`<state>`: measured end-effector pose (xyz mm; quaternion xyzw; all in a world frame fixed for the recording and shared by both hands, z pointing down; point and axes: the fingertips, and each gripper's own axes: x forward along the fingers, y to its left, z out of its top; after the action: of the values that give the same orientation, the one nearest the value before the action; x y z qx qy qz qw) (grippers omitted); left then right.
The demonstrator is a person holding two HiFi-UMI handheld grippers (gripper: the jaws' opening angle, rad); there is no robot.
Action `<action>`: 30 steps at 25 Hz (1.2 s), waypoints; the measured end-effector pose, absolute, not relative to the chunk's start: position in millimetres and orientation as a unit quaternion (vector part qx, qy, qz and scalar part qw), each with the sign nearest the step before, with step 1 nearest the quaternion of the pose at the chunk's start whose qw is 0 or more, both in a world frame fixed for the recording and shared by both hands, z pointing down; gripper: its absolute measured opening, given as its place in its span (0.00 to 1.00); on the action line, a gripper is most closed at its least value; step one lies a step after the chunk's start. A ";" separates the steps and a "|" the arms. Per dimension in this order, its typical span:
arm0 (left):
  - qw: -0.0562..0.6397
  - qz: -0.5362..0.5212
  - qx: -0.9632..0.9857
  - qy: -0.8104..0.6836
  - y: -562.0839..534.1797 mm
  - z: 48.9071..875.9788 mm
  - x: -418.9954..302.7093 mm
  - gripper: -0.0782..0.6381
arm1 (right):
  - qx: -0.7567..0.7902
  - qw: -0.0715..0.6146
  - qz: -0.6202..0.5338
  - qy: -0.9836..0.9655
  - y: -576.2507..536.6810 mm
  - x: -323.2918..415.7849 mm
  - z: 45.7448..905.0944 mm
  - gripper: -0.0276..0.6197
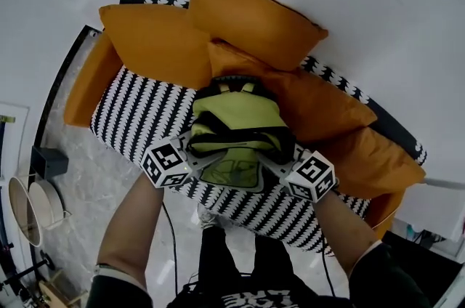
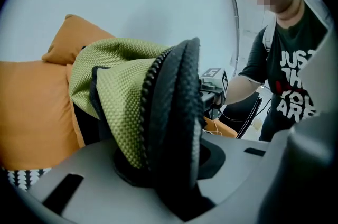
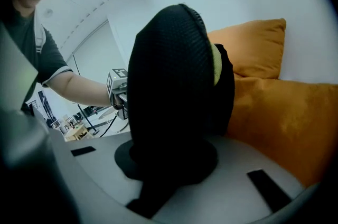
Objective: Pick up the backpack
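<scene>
Both forearms reach forward and downward from the bottom of the head view, roughly parallel, with a marker cube at each wrist end. The left gripper (image 1: 182,154) has its jaws drawn narrow and pinched on the backpack's (image 1: 231,128) left side. In the left gripper view a fold of green woven fabric and black padded edging with a zipper (image 2: 150,96) is squeezed between them. The right gripper (image 1: 294,168) is likewise nearly closed. The right gripper view shows a thick fold of the bag's black mesh padding (image 3: 174,91) clamped in its jaws, with a sliver of green behind it. Both tools tilt slightly downward toward the sofa.

The backpack, lime green with black trim, hangs between the two grippers over the front part of the sofa seat (image 1: 138,114), which is black and white patterned. I cannot tell whether its bottom touches the seat.

Behind the bag, orange cushions (image 1: 156,41) lean along the sofa back, one just beside the backpack on each side. A plain white wall (image 1: 378,1) stands beyond them. Pale tiled floor (image 1: 80,183) lies to the left of the sofa.
</scene>
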<state>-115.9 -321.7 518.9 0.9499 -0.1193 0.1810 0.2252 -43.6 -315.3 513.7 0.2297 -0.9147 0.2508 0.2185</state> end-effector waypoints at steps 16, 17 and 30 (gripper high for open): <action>0.124 0.211 0.959 -0.145 -339.0 467.8 -126.0 0.26 | 0.237 0.152 0.183 -0.942 -334.6 -55.4 473.7 0.15; 0.115 0.213 0.959 -0.147 -338.0 463.2 -125.7 0.26 | 0.238 0.147 0.176 -0.944 -333.8 -55.1 469.7 0.15; -0.022 0.242 0.955 -0.172 -336.4 430.0 -127.4 0.26 | 0.245 0.073 0.080 -0.964 -335.2 -58.8 444.7 0.15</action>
<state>-127.4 -336.4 430.0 0.9545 -0.1722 0.2425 -0.0216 -58.8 -335.2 444.7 0.2448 -0.9635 0.0797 0.0730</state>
